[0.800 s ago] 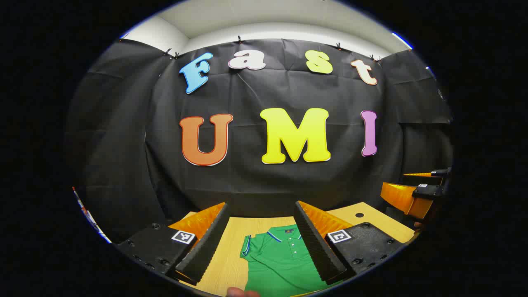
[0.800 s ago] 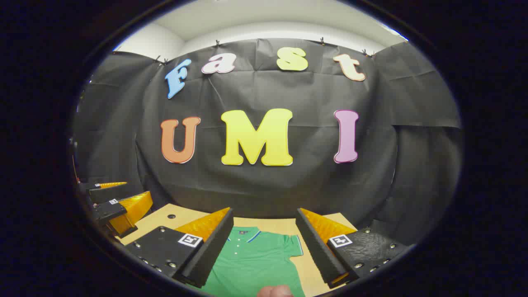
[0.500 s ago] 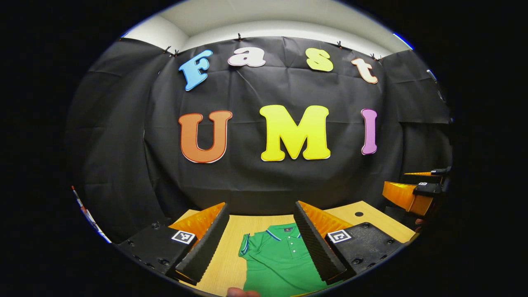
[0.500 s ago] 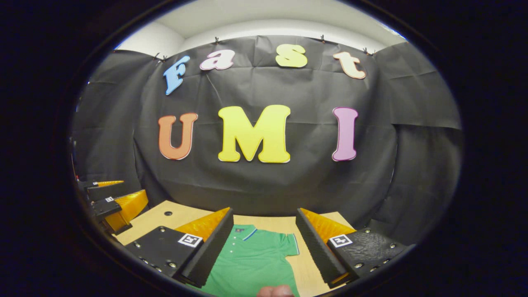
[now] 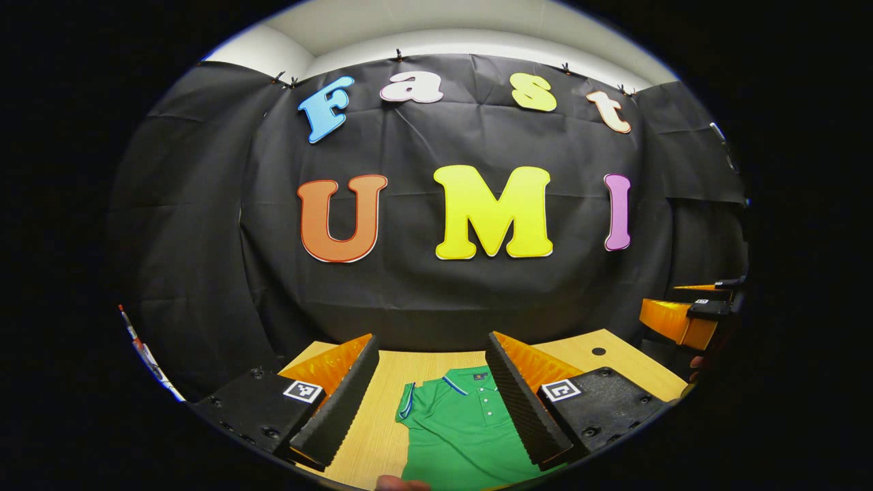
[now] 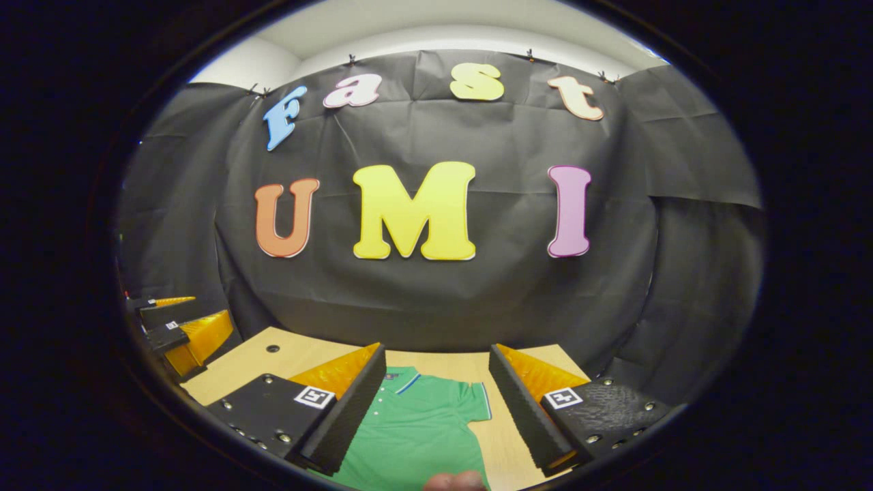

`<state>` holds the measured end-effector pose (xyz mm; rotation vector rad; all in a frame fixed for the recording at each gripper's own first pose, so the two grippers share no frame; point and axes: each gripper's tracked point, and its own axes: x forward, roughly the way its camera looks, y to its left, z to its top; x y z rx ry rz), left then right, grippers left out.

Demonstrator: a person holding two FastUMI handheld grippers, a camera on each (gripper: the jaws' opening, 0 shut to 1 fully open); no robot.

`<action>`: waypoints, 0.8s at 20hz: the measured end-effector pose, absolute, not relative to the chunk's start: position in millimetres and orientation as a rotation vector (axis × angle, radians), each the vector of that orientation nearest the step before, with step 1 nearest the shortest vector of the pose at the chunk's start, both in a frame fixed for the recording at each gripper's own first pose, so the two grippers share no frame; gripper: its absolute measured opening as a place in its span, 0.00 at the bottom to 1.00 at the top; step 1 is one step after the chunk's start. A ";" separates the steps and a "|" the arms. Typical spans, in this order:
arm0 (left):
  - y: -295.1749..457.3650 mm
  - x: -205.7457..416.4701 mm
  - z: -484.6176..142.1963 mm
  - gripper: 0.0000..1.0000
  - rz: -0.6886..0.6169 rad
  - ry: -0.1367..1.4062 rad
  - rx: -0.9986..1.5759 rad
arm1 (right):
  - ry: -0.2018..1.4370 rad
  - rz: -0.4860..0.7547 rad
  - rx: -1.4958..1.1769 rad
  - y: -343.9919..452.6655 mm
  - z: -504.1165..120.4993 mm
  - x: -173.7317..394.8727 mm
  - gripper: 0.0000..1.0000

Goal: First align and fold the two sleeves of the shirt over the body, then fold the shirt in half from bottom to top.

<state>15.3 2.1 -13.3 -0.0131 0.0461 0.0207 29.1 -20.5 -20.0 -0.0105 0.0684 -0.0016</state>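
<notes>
- Green short-sleeved polo shirt (image 5: 464, 436) lies flat on light wooden table (image 5: 600, 341), bottom centre of the left gripper view, collar toward the black cloth wall.
- Left gripper (image 5: 432, 399): fingers spread wide, above the shirt, nothing between them.
- Right gripper (image 6: 436, 402): spread too, empty, over the shirt (image 6: 416, 436).
- Left gripper view: shirt's left sleeve (image 5: 407, 402); right gripper at right edge (image 5: 689, 317).
- Right gripper view: opposite sleeve (image 6: 477, 402); left gripper at left edge (image 6: 184, 327).

Black cloth wall (image 5: 423, 300) – white ceiling (image 5: 436, 27) – wooden table (image 5: 586, 348).
</notes>
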 end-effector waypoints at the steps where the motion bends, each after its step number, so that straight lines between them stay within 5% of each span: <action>1: 2.6 17.1 -13.2 1.00 0.022 0.046 -0.013 | 0.079 0.004 -0.012 -21.8 -22.9 32.0 0.95; 16: 7.8 15.2 -58.3 1.00 0.094 0.178 0.023 | 0.378 0.016 -0.069 -102.6 -168.0 208.6 0.96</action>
